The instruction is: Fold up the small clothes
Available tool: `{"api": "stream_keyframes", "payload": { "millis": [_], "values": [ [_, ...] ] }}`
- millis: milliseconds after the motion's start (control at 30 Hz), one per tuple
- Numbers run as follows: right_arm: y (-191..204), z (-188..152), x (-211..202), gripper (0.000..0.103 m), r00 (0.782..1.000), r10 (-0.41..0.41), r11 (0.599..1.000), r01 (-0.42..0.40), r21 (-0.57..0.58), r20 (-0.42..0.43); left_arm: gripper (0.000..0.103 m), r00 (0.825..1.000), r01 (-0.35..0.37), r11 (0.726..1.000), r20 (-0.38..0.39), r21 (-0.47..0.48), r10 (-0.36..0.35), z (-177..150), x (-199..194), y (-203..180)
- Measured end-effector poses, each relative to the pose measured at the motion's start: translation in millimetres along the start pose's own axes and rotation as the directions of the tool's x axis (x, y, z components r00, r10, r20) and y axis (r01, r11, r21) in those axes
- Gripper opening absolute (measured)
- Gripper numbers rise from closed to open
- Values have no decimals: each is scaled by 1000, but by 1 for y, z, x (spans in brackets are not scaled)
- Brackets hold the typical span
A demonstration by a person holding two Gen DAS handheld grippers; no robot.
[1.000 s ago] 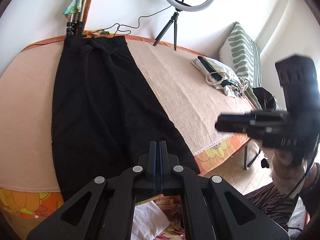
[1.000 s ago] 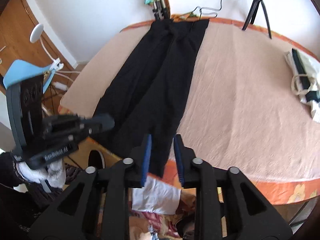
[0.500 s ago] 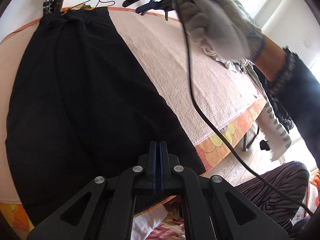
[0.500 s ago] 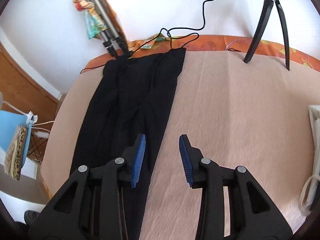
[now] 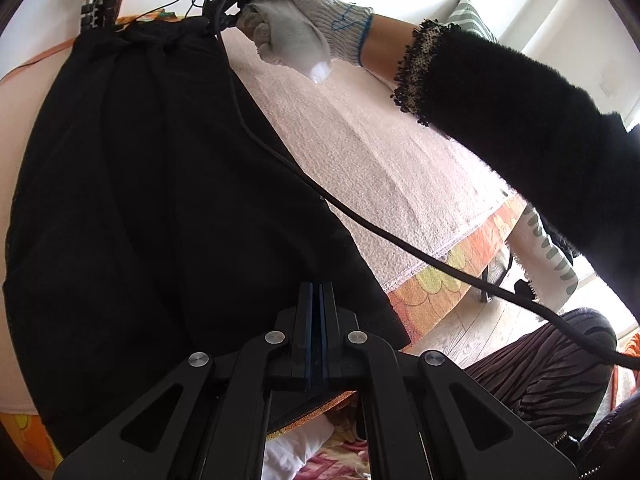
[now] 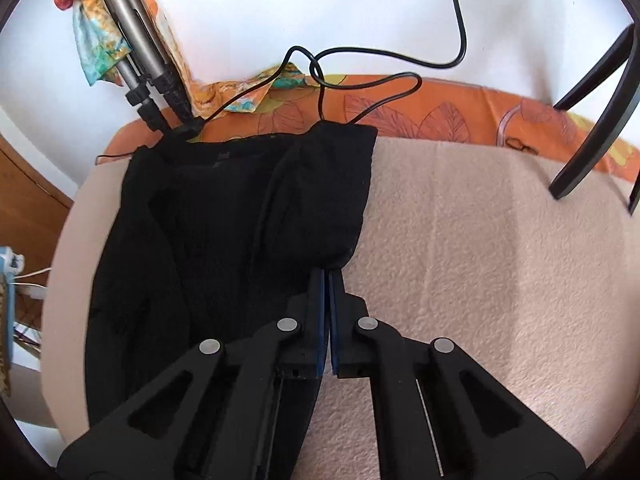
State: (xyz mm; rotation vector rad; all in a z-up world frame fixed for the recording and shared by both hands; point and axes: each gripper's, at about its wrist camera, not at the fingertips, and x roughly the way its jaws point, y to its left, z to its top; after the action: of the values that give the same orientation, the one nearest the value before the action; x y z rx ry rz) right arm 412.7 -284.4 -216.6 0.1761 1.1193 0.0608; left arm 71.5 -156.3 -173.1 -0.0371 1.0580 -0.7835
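Black trousers (image 5: 160, 184) lie lengthwise on a pink towel (image 5: 372, 152) over the table, waistband at the far end. My left gripper (image 5: 316, 296) is shut over the trouser leg hem near the table's front edge; whether cloth is between the pads is hidden. My right gripper (image 6: 327, 280) is shut on the right edge of the trousers (image 6: 224, 216) just below the waistband. In the left wrist view the gloved right hand (image 5: 296, 20) holds that gripper at the waistband, its cable (image 5: 360, 220) trailing across the cloth.
A tripod (image 6: 148, 76) with a colourful cloth stands at the table's far left corner. Black cables (image 6: 360, 80) lie past the waistband. A second tripod's legs (image 6: 596, 120) stand at the far right. The orange flowered tablecloth edge (image 5: 448, 276) drops to a wooden floor.
My right gripper moved forward to the waistband end and closed on the trousers' right edge. My left gripper stayed shut at the hem.
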Motion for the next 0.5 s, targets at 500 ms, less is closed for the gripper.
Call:
{"api": "stream_keyframes", "payload": {
  "millis": [500],
  "values": [
    [3, -41, -106, 4, 995, 17, 1000, -17, -1, 101, 5, 996, -40, 999, 84, 15, 39, -3, -30, -12]
  ]
}}
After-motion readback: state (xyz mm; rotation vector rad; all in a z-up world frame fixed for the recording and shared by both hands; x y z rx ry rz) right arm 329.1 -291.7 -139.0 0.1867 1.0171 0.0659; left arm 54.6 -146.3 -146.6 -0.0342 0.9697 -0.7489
